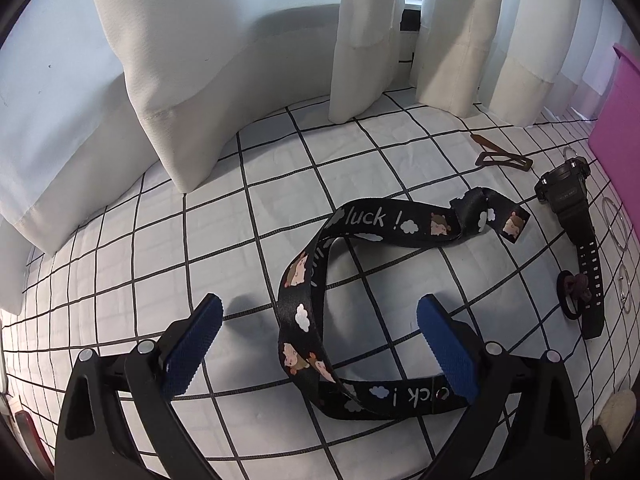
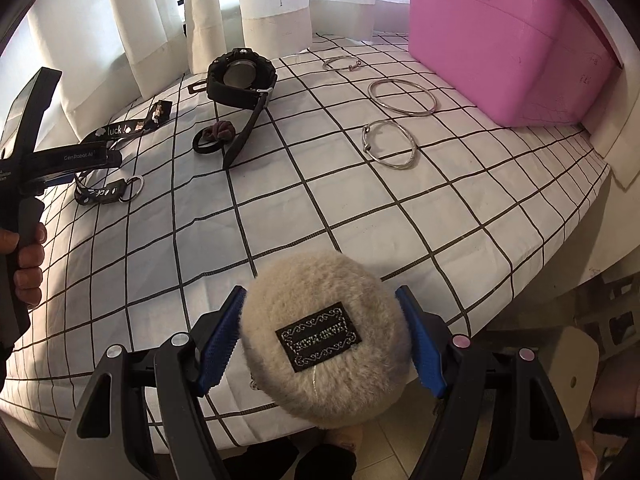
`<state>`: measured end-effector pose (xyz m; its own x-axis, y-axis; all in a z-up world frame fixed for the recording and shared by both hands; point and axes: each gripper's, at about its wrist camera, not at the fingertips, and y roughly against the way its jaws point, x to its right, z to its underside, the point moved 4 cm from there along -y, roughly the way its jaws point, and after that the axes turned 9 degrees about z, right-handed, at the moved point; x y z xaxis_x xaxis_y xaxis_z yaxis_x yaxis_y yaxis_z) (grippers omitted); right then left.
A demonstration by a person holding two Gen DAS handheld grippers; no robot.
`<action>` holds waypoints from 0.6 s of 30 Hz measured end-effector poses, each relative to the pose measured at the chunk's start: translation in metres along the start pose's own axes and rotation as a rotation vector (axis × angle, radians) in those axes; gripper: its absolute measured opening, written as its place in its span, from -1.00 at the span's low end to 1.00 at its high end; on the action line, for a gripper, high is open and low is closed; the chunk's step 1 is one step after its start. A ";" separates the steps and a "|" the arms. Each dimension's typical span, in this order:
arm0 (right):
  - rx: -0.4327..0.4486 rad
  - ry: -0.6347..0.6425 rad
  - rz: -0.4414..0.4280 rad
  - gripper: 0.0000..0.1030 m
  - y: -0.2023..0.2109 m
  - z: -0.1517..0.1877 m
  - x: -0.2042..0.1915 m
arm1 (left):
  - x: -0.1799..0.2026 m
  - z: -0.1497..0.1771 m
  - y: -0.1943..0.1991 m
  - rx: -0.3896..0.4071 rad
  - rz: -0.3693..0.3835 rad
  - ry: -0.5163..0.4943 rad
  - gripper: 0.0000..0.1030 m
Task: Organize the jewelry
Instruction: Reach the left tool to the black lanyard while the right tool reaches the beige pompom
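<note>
Fuzzy pouch [image 2: 324,340] label-up in right claw [image 2: 322,340], label tilted diagonally.

The lanyard [image 1: 316,280] runs under the left gripper's [image 1: 320,344] right finger [image 1: 452,352], so its printed word reads only "ck !". The pink box [image 1: 616,120] is cut by the left view's right edge — only one corner shows. The puff [image 2: 324,340] hides the cloth [image 2: 360,208] beneath it; its label [image 2: 318,338] is stitched too finely to read. A hand [image 2: 28,264] is half cut off at the right view's left edge.
</note>
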<state>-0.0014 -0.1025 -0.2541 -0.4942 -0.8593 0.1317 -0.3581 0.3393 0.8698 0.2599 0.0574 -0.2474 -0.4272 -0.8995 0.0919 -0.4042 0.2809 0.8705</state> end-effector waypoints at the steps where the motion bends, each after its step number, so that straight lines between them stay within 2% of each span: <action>1: 0.004 0.009 0.006 0.39 0.000 0.000 -0.001 | 0.000 -0.001 -0.001 0.003 -0.001 0.000 0.89; 7: 0.027 0.024 0.012 0.38 0.000 -0.001 -0.003 | -0.002 -0.004 -0.008 0.039 0.039 0.028 0.88; 10: 0.032 0.030 0.005 0.37 0.000 -0.001 -0.002 | 0.004 -0.001 -0.005 0.060 0.053 -0.002 0.63; 12: 0.037 0.036 -0.002 0.32 0.000 -0.001 -0.002 | 0.014 0.001 -0.001 0.070 0.067 -0.036 0.36; 13: 0.040 0.042 -0.004 0.22 0.002 -0.001 -0.002 | 0.017 0.001 -0.001 0.072 0.073 -0.048 0.20; 16: 0.042 0.050 -0.014 0.18 0.003 -0.001 -0.003 | 0.027 0.001 0.002 0.074 0.089 -0.059 -0.27; 17: 0.043 0.051 -0.019 0.17 0.004 -0.001 -0.003 | 0.028 0.001 0.003 0.075 0.091 -0.059 -0.67; 18: 0.045 0.055 -0.023 0.15 0.004 0.000 -0.004 | 0.030 0.001 0.004 0.072 0.100 -0.055 -0.82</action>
<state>-0.0008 -0.0981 -0.2506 -0.4420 -0.8862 0.1388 -0.4050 0.3352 0.8507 0.2452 0.0322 -0.2416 -0.5109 -0.8468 0.1482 -0.4136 0.3932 0.8212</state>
